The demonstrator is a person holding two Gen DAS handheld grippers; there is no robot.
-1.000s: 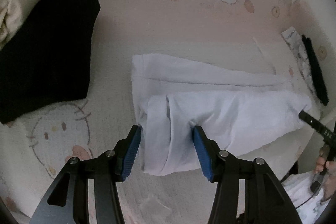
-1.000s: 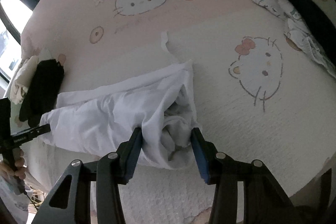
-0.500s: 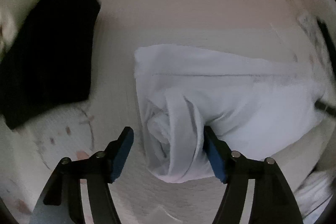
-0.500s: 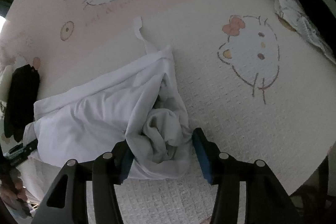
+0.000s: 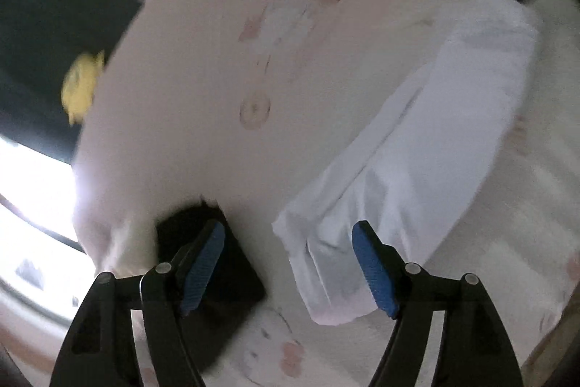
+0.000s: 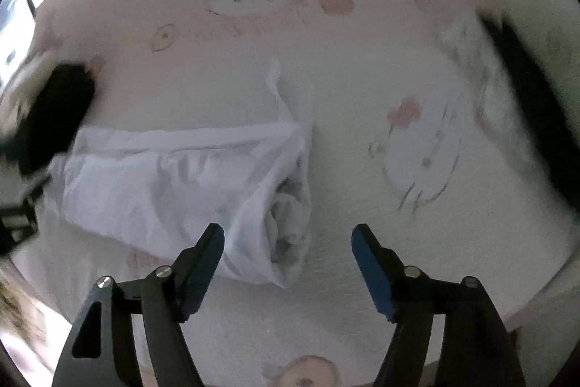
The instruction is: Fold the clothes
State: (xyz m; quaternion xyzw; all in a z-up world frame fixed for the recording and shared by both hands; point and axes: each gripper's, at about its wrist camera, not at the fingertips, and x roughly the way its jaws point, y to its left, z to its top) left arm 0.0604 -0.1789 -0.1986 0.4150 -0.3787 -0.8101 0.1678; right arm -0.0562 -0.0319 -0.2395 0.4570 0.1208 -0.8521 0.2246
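A white garment (image 5: 427, 151) lies folded into a long band on the pink cartoon-print bed cover (image 5: 217, 60). It also shows in the right wrist view (image 6: 174, 184), with its bunched open end near my right fingers. My left gripper (image 5: 290, 263) is open and empty above the band's near end. My right gripper (image 6: 288, 267) is open and empty, just clear of the bunched end. Both views are blurred by motion.
A black folded garment (image 5: 214, 263) lies under my left finger, also seen in the right wrist view (image 6: 54, 111). A patterned cloth with a black strip (image 6: 507, 78) lies at the right. A yellow toy (image 5: 81, 86) and a bright window (image 5: 25, 198) are beyond the bed's left edge.
Both grippers have opened wide and let go of the white garment, which now lies flat on the bed. Both have pulled back, and the left view has swung left.
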